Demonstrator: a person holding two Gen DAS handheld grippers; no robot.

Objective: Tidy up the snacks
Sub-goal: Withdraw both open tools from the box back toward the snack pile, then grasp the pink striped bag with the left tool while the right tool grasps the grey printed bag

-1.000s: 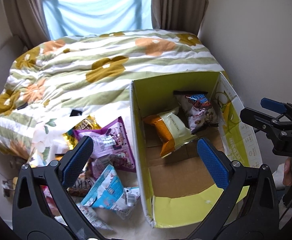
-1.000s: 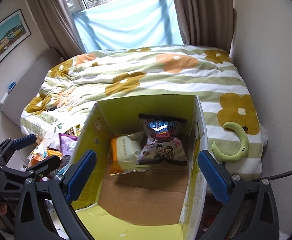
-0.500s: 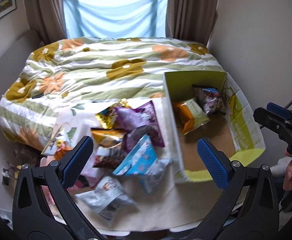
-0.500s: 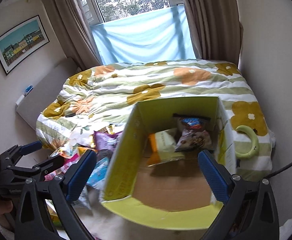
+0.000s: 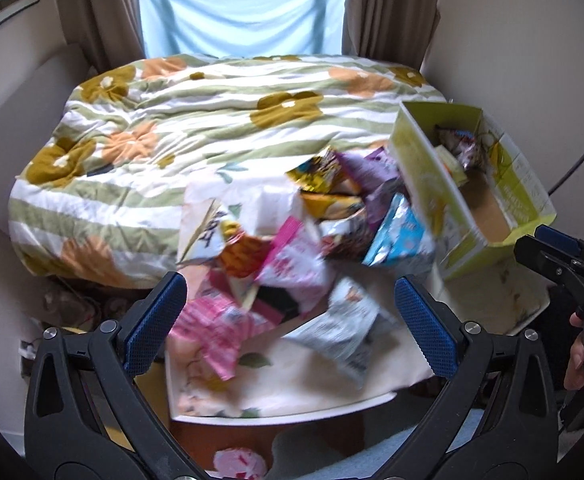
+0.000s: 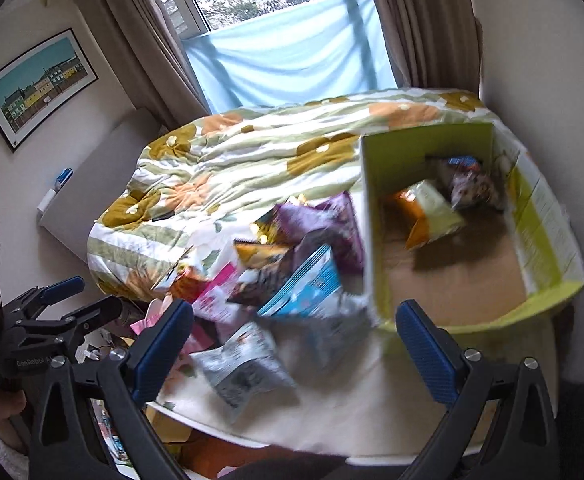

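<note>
Two snack bags already lie inside the green box at the right of the counter, while the loose pile of snacks crowds just beside its left wall. Both the left gripper and right gripper hang wide open and empty above the near edge. My worry is the slick grey packet near that edge: a careless pinch could nudge it off.

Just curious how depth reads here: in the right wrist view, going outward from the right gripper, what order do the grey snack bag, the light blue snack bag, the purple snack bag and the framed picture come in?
1. Grey foil snack bag, just ahead, left.
2. Light blue snack bag, mid-pile.
3. Purple snack bag, beside the green box's wall.
4. Framed picture of houses, far left wall.
</note>
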